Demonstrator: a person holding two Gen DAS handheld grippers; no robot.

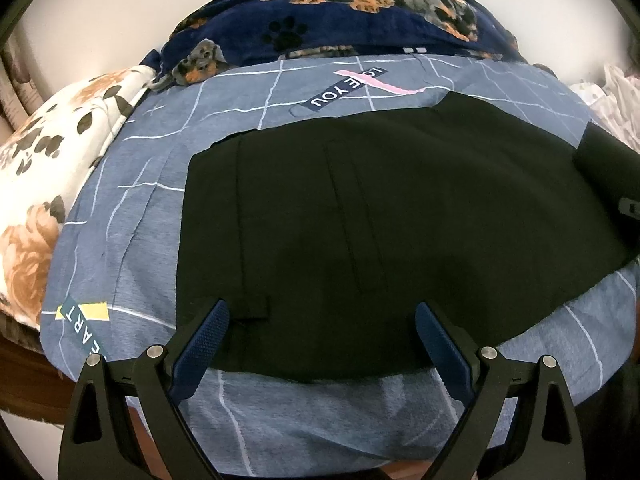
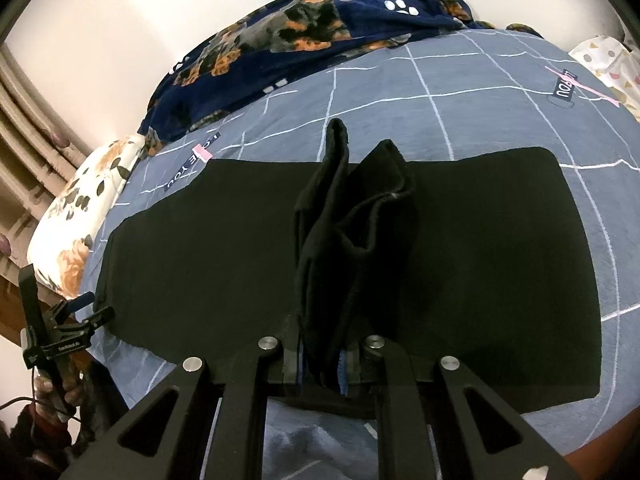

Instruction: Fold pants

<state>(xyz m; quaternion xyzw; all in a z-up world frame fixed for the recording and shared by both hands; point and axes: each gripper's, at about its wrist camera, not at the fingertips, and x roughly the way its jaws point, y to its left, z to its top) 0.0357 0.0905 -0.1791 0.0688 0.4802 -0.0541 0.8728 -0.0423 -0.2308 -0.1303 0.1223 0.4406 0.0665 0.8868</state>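
Item: black pants point(image 2: 460, 240), flat across my grid bedsheet point(image 2: 400, 80); my right gripper point(image 2: 323, 364) clamps a raised bunch at six o'clock; my left gripper point(image 1: 322, 316) gapes empty above the waistband; advice, I judge: carry the fold level toward nine o'clock, edges matched.

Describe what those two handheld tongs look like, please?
Both are matte black frames with triangular cut-outs and round silver pins. The left tongs carry textured dark blue pads on their fingers; the right tongs show the same blue at the pads. In the right view, the left tongs bear small white lettering.
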